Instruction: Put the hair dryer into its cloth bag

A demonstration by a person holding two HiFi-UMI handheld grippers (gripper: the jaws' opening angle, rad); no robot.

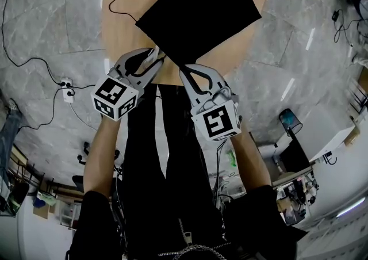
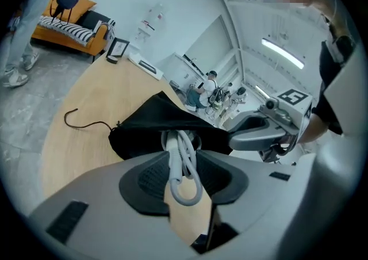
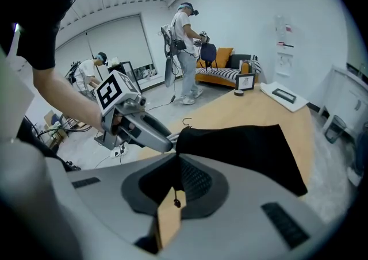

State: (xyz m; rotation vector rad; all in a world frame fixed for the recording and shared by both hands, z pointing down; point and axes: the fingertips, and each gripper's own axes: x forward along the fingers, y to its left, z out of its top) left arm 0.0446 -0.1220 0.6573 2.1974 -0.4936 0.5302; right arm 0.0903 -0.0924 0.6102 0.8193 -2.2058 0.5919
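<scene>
Lying on the round wooden surface (image 1: 123, 34), the black cloth bag (image 1: 198, 14) is flat over most of its length. Its near end is raised a little at the near edge of the surface, where both tools meet it. The left tool (image 2: 183, 160) has its jaws closed on a bundle of grey cord (image 2: 185, 184), which comes out of the opening of the bag in several loops; the pads press on the cord from both sides. Of the hair dryer only this cord shows; its body cannot be made out in any view. The right tool (image 3: 172, 164) is just to the right of the left one, and its jaws are pressed together on the thin edge of the bag at the opening. A thin dark string (image 1: 118, 7) goes out from the left corner of the bag and lies on the wood with a hooked end.
</scene>
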